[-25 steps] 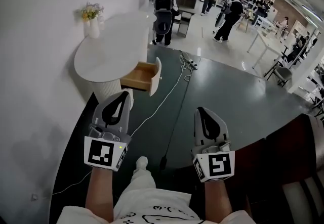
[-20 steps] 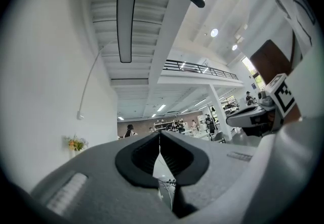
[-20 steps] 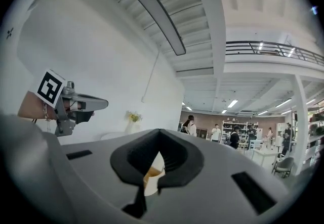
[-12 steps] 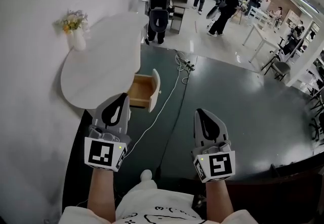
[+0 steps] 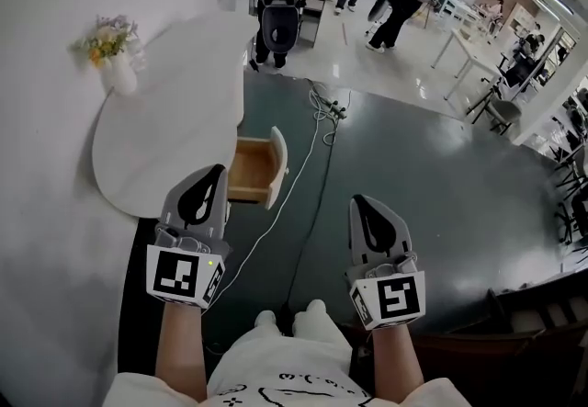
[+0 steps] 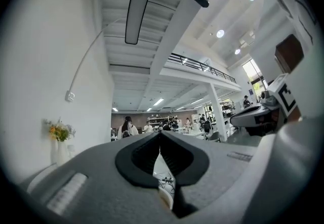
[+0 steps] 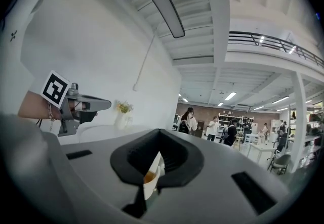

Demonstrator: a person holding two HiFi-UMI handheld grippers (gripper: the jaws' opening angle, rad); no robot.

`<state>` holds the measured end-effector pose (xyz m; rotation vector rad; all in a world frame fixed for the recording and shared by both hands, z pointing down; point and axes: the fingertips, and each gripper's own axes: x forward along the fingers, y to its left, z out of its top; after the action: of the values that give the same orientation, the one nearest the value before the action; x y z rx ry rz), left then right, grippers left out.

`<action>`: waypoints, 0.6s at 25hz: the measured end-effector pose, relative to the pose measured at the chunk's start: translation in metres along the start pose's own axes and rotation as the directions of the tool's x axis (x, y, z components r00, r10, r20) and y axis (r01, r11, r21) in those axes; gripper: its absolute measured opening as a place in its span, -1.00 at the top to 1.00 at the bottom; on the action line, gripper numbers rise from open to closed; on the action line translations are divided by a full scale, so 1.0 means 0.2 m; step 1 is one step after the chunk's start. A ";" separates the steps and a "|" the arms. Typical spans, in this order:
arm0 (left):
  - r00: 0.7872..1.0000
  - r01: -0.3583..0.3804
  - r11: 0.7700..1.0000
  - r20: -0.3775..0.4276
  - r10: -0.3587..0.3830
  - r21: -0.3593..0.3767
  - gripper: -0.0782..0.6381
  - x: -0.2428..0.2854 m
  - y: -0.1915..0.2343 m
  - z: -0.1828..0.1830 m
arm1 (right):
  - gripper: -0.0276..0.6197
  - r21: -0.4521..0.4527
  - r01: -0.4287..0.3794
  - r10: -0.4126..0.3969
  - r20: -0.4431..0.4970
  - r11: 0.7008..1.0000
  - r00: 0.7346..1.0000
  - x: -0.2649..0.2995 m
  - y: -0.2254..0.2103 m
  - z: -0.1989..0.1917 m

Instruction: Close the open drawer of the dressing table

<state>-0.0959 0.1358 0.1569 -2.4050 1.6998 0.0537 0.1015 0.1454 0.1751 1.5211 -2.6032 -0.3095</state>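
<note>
The white dressing table [image 5: 175,111] stands against the wall at the left of the head view. Its drawer [image 5: 250,172] is pulled out to the right, with a wooden inside and a white front panel [image 5: 276,166]. My left gripper [image 5: 216,172] is shut and empty, its tip just short of the drawer's near side. My right gripper [image 5: 356,201] is also shut and empty, over the dark floor to the right of the drawer. In the right gripper view a slice of the drawer [image 7: 150,175] shows through the gap under the jaws.
A white vase of flowers [image 5: 110,54] stands on the tabletop by the wall. Cables [image 5: 317,116] run across the dark floor beyond the drawer. A chair [image 5: 280,24] and several people are farther back. My shoes [image 5: 292,318] show below.
The table and its drawer have come nearer and lower in the head view as I stepped forward. Both grippers stay shut and keep their places.
</note>
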 end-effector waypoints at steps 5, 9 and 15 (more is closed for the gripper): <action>1.000 -0.002 1.000 -0.013 0.002 0.002 0.73 0.08 -0.01 -0.08 | 0.91 0.004 -0.004 0.004 -0.009 1.000 1.000 0.08 -0.08 -0.09; 0.999 -0.027 1.000 -0.027 0.027 0.004 0.73 0.20 0.02 -0.14 | 0.91 0.009 -0.032 0.032 -0.006 0.999 0.999 0.20 -0.15 -0.16; 0.997 -0.055 0.998 -0.053 0.057 0.038 0.73 0.51 0.03 -0.18 | 0.91 0.038 -0.060 0.060 0.009 0.997 0.998 0.46 -0.40 -0.24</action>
<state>-0.0695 0.0317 0.1775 -2.3528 1.7754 -0.0342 0.1347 0.0215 0.2035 1.4529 -2.6702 -0.2618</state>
